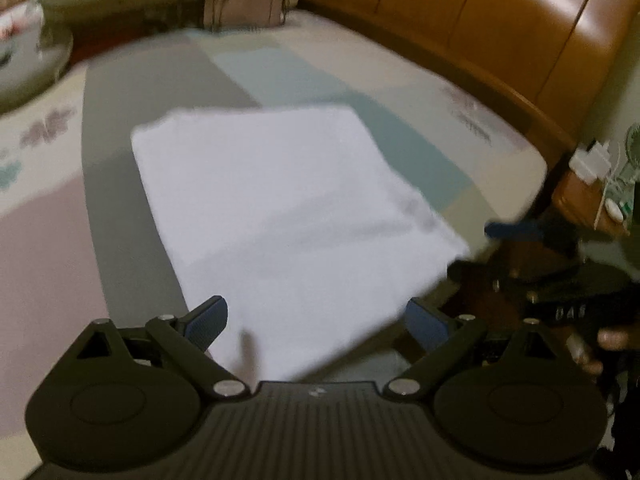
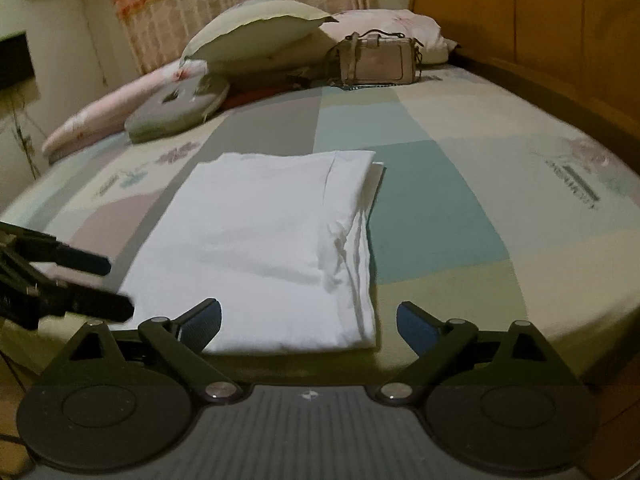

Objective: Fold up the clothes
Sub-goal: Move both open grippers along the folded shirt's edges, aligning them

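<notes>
Here, a folded white cotton garment (image 2: 264, 248) is lying flat in the middle of the right wrist frame, on a pastel patchwork bedspread (image 2: 440, 208). Its near edge is sitting just beyond the right gripper (image 2: 309, 322), whose blue-padded fingers are spreading wide, holding nothing. The left gripper (image 1: 316, 322) is likewise gaping empty above the garment's near corner. Bare bedspread is stretching rightward toward the orange wooden bed frame (image 1: 500, 28); pale pillows (image 2: 256, 40) and a beige handbag (image 2: 378, 60) are crowding the upper centre.

A folded garment (image 2: 264, 248) lies on the bed (image 2: 460, 152), pillows (image 2: 256, 36) and handbag (image 2: 378, 60) behind.
</notes>
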